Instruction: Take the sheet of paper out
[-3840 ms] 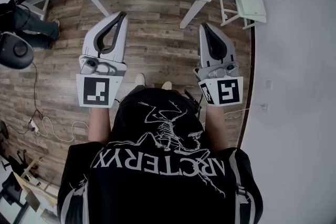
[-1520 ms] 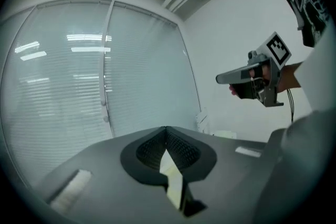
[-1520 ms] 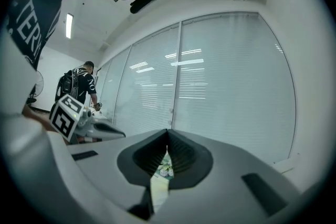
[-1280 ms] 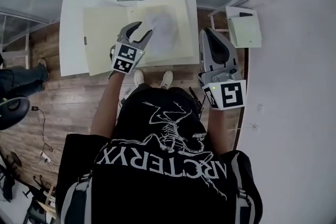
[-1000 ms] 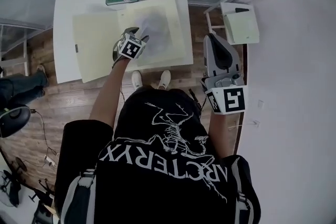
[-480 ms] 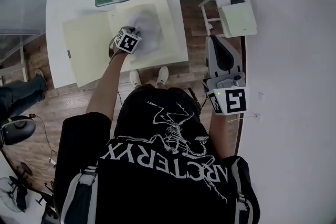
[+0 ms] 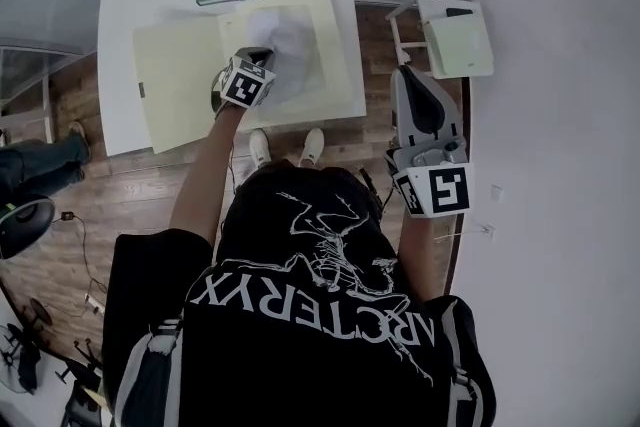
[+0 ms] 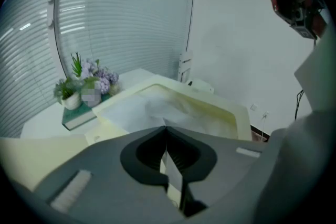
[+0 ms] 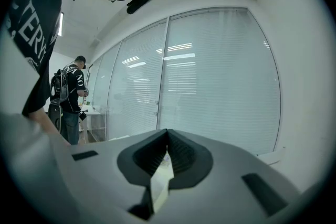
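Head view: sheet [image 7: 290, 40] pinched in closed left gripper [image 7: 262, 55] over the folder [image 7: 180, 85], to be drawn out slowly and level; right gripper [image 7: 410, 73] shut, empty.

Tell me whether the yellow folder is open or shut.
Open. The folder lies spread in two leaves on the table, the sheet of paper exposed on one leaf.

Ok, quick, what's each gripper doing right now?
Left gripper: closed, pinching the sheet of paper lying in the open folder.
Right gripper: closed, nothing between its jaws.
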